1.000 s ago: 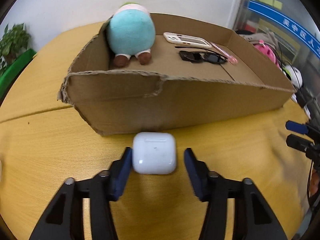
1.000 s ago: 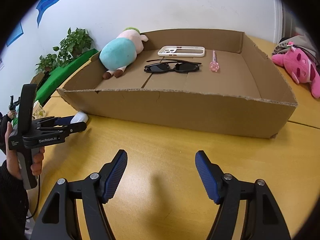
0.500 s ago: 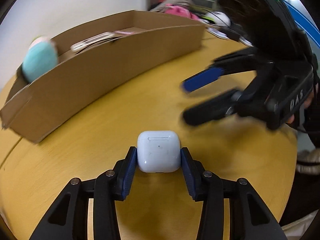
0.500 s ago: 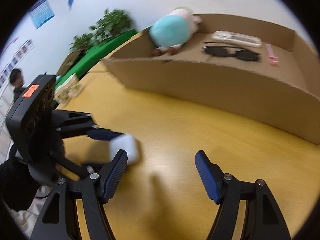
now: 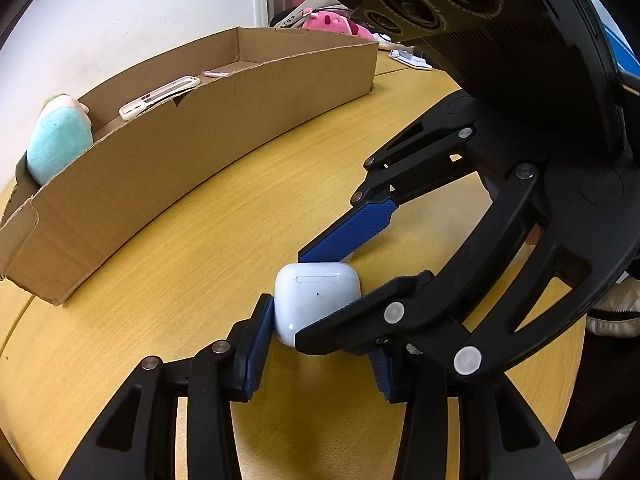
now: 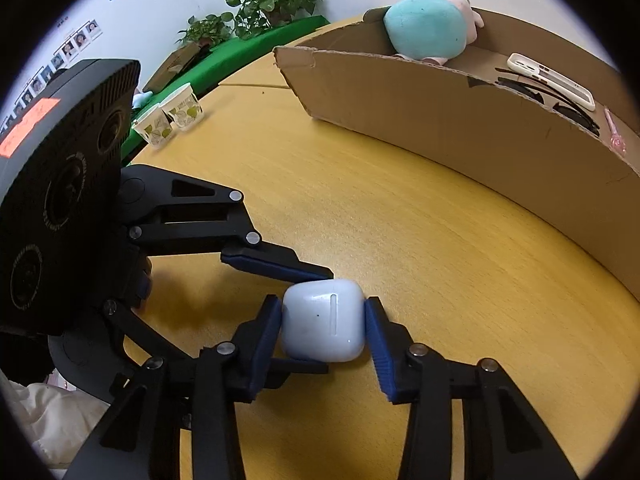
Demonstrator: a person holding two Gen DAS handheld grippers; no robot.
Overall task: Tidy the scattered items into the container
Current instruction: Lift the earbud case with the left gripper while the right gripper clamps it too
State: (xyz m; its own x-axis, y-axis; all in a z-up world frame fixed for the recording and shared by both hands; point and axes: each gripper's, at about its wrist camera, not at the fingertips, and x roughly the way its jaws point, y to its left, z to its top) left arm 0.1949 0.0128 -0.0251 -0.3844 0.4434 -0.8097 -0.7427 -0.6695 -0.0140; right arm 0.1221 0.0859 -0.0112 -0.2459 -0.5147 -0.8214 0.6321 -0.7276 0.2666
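A white earbud case (image 5: 316, 300) sits between the blue pads of my left gripper (image 5: 320, 344), which is shut on it just above the wooden table. My right gripper (image 6: 324, 332) has also closed its pads on the same earbud case (image 6: 324, 326), crossing the left gripper's fingers (image 6: 276, 264). The right gripper shows in the left wrist view (image 5: 352, 232). The cardboard box (image 5: 192, 136) stands behind and holds a teal plush (image 5: 56, 140), a white phone case (image 5: 160, 96), sunglasses (image 6: 560, 104) and a pink pen (image 6: 616, 140).
Two paper cups (image 6: 168, 120) stand at the table's left edge near green plants (image 6: 260, 4). A pink plush (image 5: 332, 26) lies beyond the box's far end. The table's curved front edge (image 5: 568, 380) is close on the right.
My left gripper swung the earbud case away from the box. My right gripper moved in from the side and closed on the case too.
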